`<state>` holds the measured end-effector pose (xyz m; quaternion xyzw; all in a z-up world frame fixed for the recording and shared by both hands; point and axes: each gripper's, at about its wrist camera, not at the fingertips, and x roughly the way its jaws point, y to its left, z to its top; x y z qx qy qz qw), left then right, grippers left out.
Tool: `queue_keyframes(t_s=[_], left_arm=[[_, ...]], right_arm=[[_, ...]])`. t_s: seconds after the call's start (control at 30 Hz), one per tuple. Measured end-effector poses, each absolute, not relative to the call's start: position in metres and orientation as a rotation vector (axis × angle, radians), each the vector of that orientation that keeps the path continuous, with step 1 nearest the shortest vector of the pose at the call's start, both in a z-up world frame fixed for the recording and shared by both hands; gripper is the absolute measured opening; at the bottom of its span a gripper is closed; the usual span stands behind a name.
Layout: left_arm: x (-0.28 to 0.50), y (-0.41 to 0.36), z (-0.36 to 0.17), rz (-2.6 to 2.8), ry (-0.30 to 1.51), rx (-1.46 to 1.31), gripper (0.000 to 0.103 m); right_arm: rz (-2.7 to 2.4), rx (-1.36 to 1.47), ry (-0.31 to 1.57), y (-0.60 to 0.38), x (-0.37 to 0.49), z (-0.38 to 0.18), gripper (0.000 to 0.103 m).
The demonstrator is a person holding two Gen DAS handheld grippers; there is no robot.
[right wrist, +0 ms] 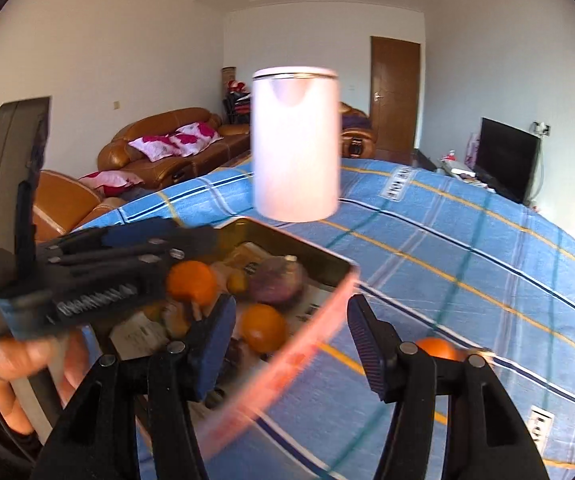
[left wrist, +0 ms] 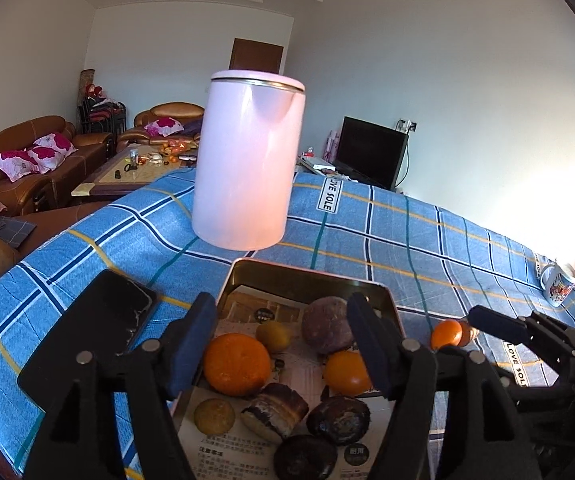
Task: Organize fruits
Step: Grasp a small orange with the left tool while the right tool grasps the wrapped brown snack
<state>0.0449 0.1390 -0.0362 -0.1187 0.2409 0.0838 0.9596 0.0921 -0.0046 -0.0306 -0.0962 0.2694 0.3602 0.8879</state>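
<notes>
Fruit sits in the gold tin on the blue plaid cloth, with one orange outside it.

From the left I see a black phone lying flat beside the tin, then my left gripper hanging released over the tin, fingers spread either side of a large orange, a small yellow fruit, a purple-brown fruit and dark round ones nearer the camera. A pale pink kettle stands just behind the tin. Further right, my right gripper is also released, holding nothing, over the tin's right rim, near the loose orange. A mug stands at the far right edge.
</notes>
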Motion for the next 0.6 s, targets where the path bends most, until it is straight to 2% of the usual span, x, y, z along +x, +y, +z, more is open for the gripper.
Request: queue_keyframes(t_s=[0.2,0.43,0.6], left_arm=[[0.047,0.109,-0.031,0.12,0.473,-0.22,0.079],[0.055,0.077,-0.032,0.08,0.494,-0.175,0.085],[0.057,0.066,-0.03,0.064,0.496,-0.16,0.088]], right_arm=[[0.522,-0.125,0.631,-0.08,0.13,-0.039,0.06],[0.489,-0.119,0.704,-0.091,0.152,-0.053,0.059],[0.499,-0.137,0.755,-0.08,0.166,-0.065,0.049]])
